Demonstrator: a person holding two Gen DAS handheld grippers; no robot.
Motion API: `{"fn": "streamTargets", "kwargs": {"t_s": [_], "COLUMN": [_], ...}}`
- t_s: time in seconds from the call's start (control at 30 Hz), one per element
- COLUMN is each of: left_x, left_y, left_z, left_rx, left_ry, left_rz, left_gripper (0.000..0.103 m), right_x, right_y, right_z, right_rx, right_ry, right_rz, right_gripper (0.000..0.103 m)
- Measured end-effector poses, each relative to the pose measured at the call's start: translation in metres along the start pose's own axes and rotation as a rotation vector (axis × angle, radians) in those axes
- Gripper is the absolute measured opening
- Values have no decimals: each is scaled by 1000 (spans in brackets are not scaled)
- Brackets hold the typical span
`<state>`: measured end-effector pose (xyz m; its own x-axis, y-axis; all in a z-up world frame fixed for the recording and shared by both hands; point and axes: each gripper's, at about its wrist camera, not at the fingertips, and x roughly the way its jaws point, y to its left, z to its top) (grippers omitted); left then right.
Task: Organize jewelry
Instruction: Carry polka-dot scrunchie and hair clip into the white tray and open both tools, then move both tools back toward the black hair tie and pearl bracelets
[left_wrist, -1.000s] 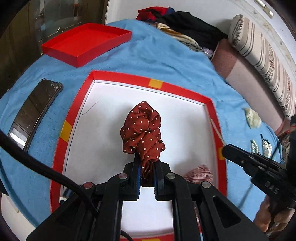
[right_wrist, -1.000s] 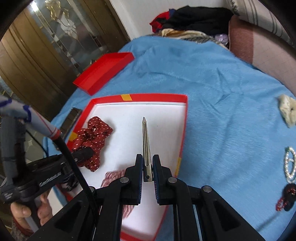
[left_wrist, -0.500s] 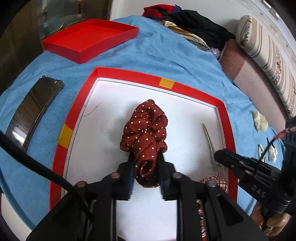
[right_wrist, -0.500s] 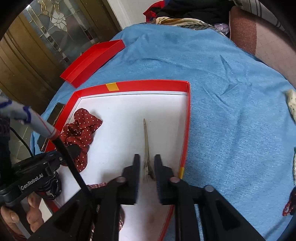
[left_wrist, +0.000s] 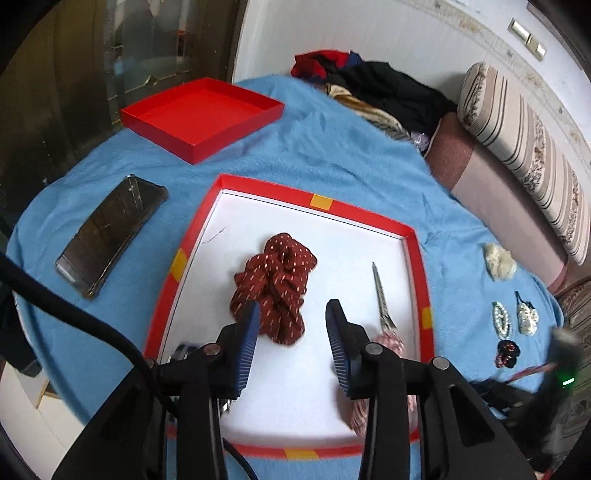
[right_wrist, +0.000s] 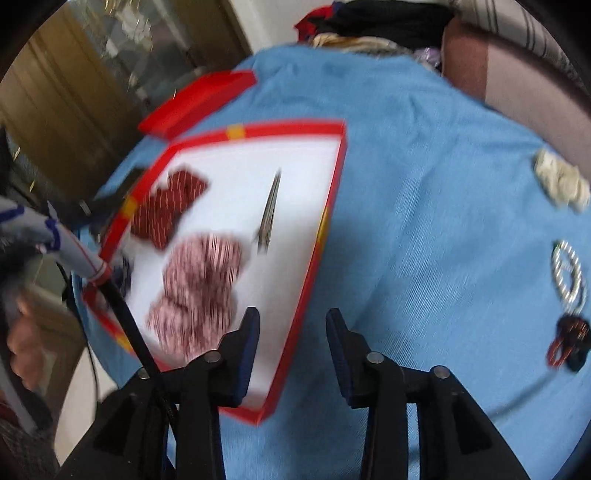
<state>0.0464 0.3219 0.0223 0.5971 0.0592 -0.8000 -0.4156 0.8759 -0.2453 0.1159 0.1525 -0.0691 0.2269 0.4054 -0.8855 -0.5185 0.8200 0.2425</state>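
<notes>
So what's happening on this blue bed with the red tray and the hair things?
A person with a gripper in each hand is sorting hair accessories into a red-rimmed tray. Inside lie a dark red dotted scrunchie, a long metal clip and a pink checked scrunchie. Both the left gripper and the right gripper hold nothing. A cream scrunchie and small clips wait on the blanket.

Pink striped scrunchie (left_wrist: 388, 341) half hidden behind the jaws; right wrist view motion-blurred throughout.
</notes>
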Motion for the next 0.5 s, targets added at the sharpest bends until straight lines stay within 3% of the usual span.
{"fn": "streamTargets", "kwargs": {"t_s": [0.03,0.2,0.5], "left_x": [-5,-27,-43], "left_y": [-1,-7,-30], "left_z": [-4,-18,-34], "left_rx": [1,19,53], "left_ry": [-5,-27,-20], "left_rz": [1,27,-8], "left_gripper": [35,35,35], "right_x": [3,-4,-19], "right_y": [-1,-3,4], "right_z": [-4,-17,-44], "right_rx": [11,74,94], "right_ry": [10,-2,-14], "right_rz": [15,43,62], "right_gripper": [12,11,15]}}
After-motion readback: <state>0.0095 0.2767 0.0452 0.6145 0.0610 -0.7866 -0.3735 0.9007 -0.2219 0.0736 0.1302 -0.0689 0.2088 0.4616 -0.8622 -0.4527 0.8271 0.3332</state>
